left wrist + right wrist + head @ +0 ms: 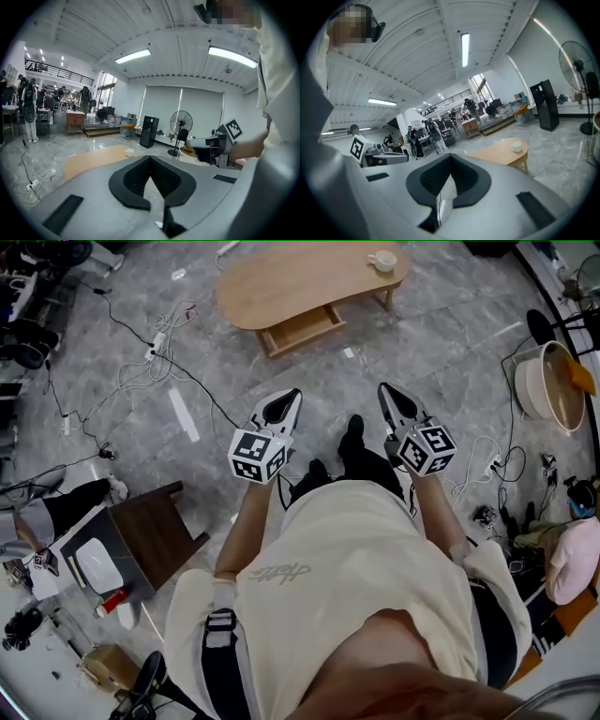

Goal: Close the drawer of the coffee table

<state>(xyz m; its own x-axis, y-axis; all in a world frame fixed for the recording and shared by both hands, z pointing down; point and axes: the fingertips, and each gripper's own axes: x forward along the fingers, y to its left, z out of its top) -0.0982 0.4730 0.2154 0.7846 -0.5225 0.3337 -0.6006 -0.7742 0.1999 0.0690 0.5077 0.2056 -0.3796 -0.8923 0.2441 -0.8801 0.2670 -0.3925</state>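
Note:
The wooden oval coffee table (281,282) stands far ahead on the grey floor, with its drawer (302,330) pulled out toward me. A white cup (382,261) sits at the table's right end. My left gripper (284,401) and right gripper (394,396) are held at waist height, well short of the table, both shut on nothing. The left gripper view shows the tabletop (91,160) and cup (129,152) beyond its closed jaws (150,161). In the right gripper view, table (499,152) and cup (516,146) lie past its closed jaws (449,159).
Cables (159,343) trail over the floor left of the table. A dark wooden stool (155,535) stands at my left, a white basin (548,385) at the right, and a seated person (574,559) lower right. A fan (181,123) and a black cabinet (149,131) stand further back.

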